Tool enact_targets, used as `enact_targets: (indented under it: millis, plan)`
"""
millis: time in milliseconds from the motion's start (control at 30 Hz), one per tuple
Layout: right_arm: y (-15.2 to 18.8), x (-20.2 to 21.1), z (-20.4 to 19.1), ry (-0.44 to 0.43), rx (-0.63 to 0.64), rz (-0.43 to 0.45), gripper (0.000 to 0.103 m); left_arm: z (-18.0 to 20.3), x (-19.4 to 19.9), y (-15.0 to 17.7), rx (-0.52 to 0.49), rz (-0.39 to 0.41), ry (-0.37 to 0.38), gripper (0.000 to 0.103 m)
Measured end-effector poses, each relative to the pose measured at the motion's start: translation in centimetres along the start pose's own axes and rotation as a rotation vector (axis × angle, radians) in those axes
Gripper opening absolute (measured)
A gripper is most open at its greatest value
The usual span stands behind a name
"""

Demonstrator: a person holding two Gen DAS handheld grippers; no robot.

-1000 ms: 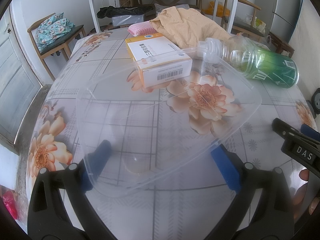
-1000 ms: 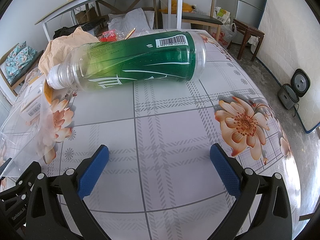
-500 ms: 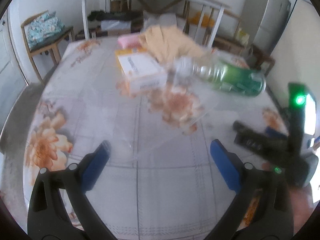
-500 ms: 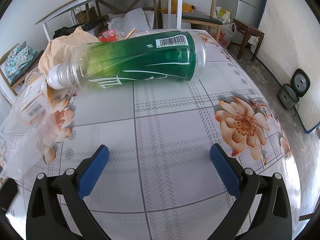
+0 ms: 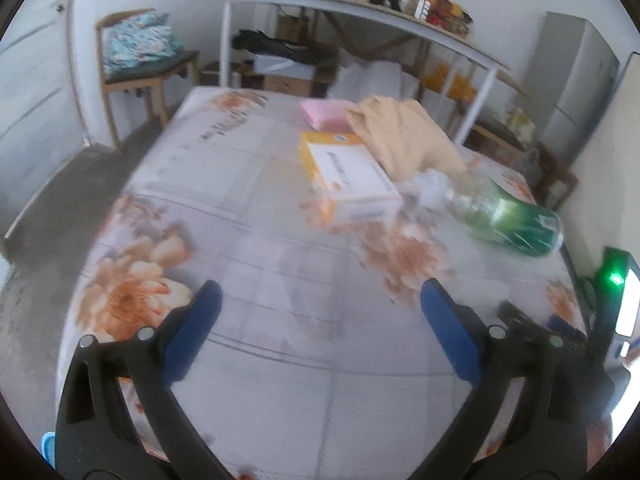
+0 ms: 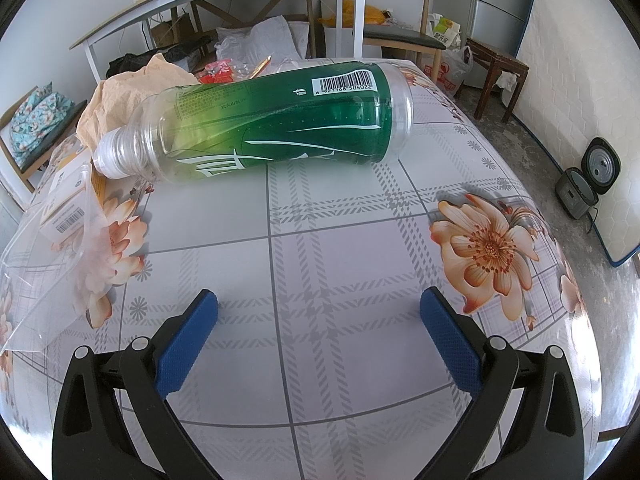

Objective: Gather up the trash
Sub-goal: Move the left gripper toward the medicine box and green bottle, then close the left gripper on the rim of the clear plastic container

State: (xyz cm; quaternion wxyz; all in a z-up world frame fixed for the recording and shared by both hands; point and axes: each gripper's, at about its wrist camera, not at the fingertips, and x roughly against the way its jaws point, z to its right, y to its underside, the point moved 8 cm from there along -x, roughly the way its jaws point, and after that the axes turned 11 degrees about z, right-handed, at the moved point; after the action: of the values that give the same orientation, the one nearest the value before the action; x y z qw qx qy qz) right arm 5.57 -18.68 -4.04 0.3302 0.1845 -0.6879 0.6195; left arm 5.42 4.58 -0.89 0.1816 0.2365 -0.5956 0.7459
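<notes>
Lifting left tool (image 5: 318, 312) (spread) off clear tray (image 6: 52, 248).

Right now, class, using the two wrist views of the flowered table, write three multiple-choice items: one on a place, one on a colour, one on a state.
1. Where does the bottle's capped neck point?
A. toward the orange-and-white box
B. toward the cooker on the floor
C. straight up

2. What colour is the bottle's label?
A. red
B. green
C. black

3. How does the right claw stand?
A. shut on the bottle
B. shut on the clear plastic bag
C. open, holding nothing

Answers: 1 A, the cap lies beside the box; 2 B, a green wrap covers the body; 3 C, only the tablecloth shows between its blue pads.
</notes>
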Motion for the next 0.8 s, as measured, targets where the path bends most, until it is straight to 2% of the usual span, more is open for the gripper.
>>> enact_targets:
  millis: [300,600,800]
  plan:
    - [0.0,0.0,0.0,0.0,0.0,0.0,0.098,-2.0,-0.6,-0.8,0.049,0.033,-0.061,0.096]
    - [0.0,0.0,0.1,0.0,0.0,0.0,0.098,-1.6,-1.1,-1.4,0.068,0.067,-0.026,0.096]
    - [0.0,0.0,0.0,0.0,0.0,0.0,0.098,-1.7,-2.4,-1.5,0.051,0.044,-0.05,0.095]
